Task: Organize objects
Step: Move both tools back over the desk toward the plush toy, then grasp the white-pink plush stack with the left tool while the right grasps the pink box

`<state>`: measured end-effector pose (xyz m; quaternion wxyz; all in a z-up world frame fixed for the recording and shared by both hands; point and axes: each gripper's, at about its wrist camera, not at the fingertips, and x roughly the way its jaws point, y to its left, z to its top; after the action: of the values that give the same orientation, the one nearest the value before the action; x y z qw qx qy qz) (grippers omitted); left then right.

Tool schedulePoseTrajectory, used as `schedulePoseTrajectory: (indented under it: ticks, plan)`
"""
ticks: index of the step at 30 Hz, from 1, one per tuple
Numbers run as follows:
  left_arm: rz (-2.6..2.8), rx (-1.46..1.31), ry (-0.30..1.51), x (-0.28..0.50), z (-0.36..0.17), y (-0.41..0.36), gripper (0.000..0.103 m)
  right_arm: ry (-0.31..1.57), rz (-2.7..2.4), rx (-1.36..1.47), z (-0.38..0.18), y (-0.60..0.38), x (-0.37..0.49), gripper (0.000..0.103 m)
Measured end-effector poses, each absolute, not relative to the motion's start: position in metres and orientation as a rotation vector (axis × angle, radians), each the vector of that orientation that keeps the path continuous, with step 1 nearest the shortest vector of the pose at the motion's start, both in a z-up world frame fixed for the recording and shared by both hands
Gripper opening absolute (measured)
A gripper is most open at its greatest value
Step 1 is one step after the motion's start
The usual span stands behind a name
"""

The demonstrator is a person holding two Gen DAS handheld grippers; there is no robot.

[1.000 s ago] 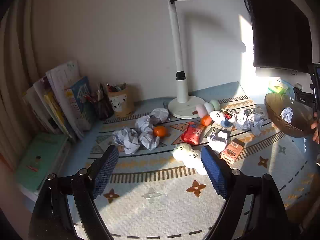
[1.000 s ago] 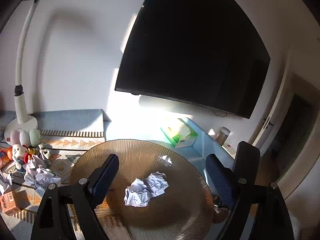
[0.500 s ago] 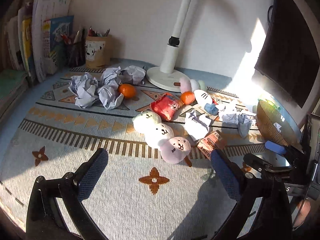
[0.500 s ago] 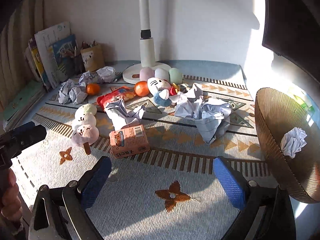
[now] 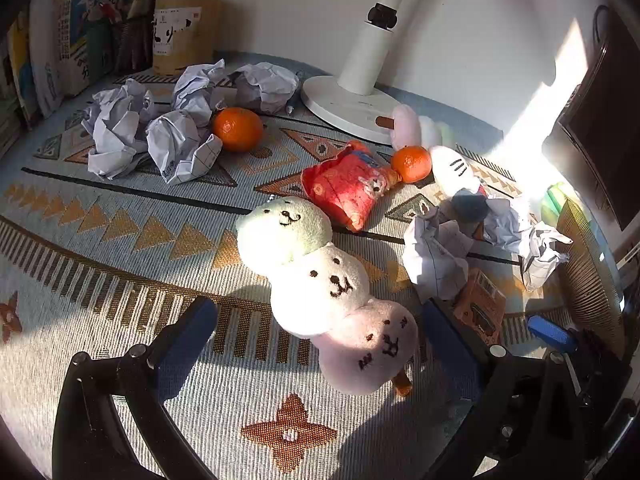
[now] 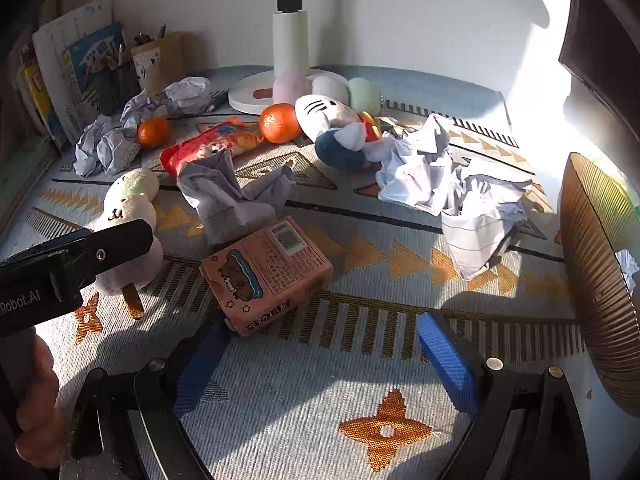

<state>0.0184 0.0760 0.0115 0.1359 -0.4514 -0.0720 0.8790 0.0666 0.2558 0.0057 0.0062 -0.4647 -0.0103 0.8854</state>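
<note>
My left gripper (image 5: 320,344) is open, its blue pads on either side of a three-ball plush skewer toy (image 5: 320,276) lying on the patterned mat; the toy also shows in the right wrist view (image 6: 128,216). My right gripper (image 6: 320,354) is open and empty, low over the mat just in front of an orange snack box (image 6: 268,272). A crumpled paper ball (image 6: 476,216) lies right of the box. A brown ribbed bowl (image 6: 592,280) stands at the right and holds a paper ball (image 6: 628,266).
Two oranges (image 5: 237,128) (image 6: 279,123), a red snack bag (image 5: 344,186), a white cat plush (image 6: 332,120) and several paper balls (image 5: 120,132) are scattered on the mat. A lamp base (image 5: 348,100), pen cups (image 5: 182,32) and books (image 5: 80,28) line the back wall.
Both grippers have moved forward and down toward the mat. The left has closed in around the skewer plush; the right has neared the snack box. Both stay open.
</note>
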Motion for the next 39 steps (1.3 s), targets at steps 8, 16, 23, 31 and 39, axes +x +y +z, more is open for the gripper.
schedulePoseTrajectory:
  ticks: [8, 16, 23, 31, 39]
  plan:
    - [2.589, -1.340, -0.071, 0.023, 0.011, 0.097, 0.088, 0.234, 2.773, -1.342, 0.036, 0.302, 0.091, 0.086]
    - [2.559, -1.355, -0.089, 0.046, 0.018, 0.049, 0.064, 0.144, 2.856, -1.392, 0.032, 0.246, 0.076, 0.086]
    - [2.569, -1.259, -0.088, 0.027, 0.028, 0.057, 0.068, 0.176, 2.787, -1.410, 0.019, 0.240, 0.064, 0.086]
    - [2.544, -1.305, -0.070, 0.009, 0.012, 0.072, 0.059, 0.168, 2.734, -1.407, 0.009, 0.236, 0.047, 0.080]
    - [2.536, -1.217, -0.078, 0.031, 0.022, 0.072, 0.044, 0.156, 2.809, -1.370, 0.018, 0.243, 0.063, 0.040]
